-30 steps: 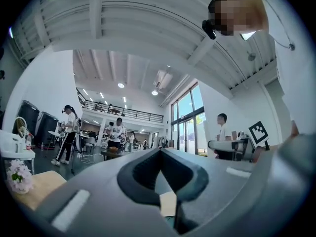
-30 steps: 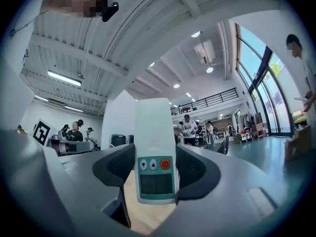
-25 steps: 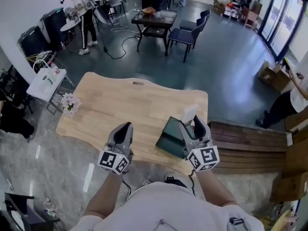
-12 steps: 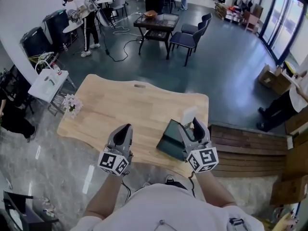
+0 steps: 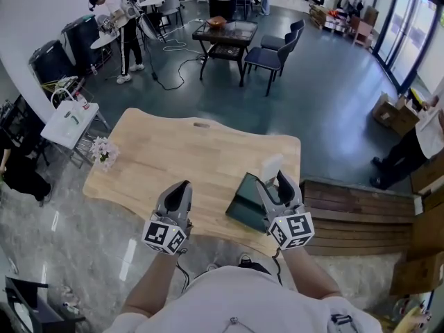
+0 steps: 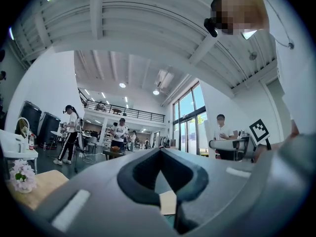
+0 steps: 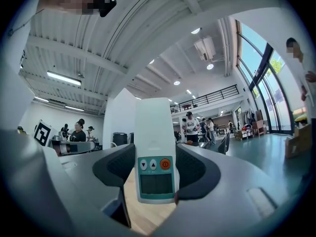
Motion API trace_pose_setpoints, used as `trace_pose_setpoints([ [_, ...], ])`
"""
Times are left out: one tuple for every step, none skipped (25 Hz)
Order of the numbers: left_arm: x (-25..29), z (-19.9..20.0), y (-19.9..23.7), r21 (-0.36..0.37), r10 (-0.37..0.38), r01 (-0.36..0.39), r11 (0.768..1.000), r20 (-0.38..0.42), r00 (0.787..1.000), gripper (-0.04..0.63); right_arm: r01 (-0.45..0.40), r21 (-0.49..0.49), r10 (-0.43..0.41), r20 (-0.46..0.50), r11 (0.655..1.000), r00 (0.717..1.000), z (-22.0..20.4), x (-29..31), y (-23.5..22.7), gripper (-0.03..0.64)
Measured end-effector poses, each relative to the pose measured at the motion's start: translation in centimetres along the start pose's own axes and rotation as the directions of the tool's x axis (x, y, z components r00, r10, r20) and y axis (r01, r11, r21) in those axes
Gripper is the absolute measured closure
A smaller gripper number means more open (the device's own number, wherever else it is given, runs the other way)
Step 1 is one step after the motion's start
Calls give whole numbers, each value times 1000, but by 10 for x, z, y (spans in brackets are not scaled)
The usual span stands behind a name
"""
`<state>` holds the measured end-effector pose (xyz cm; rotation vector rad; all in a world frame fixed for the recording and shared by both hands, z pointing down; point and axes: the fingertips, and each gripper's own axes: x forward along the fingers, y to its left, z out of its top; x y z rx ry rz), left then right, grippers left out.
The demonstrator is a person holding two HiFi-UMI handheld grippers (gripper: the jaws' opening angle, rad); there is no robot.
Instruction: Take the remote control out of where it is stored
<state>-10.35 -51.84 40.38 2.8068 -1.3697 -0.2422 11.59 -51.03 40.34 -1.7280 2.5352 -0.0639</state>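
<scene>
Holding the white remote control point(image 7: 155, 147) upright in the clamped right gripper point(image 5: 275, 182) beside the dark storage box point(image 5: 243, 201), with the left gripper point(image 5: 178, 191) closed on nothing; probably light, rigid, slick plastic, best pinched across its lower sides.

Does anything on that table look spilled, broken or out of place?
Nothing stands out. The white remote control is clamped upright in the right gripper, close to the dark case on the wooden table. A small bunch of flowers sits at the table's left edge. No spill or damage shows.
</scene>
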Motion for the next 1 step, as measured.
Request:
trace_pose_setpoints([
  [-1, -1, 0, -1, 0, 0, 1000, -1, 1000, 595, 0, 1, 0, -2, 1000, 1000, -1, 0, 0, 330],
])
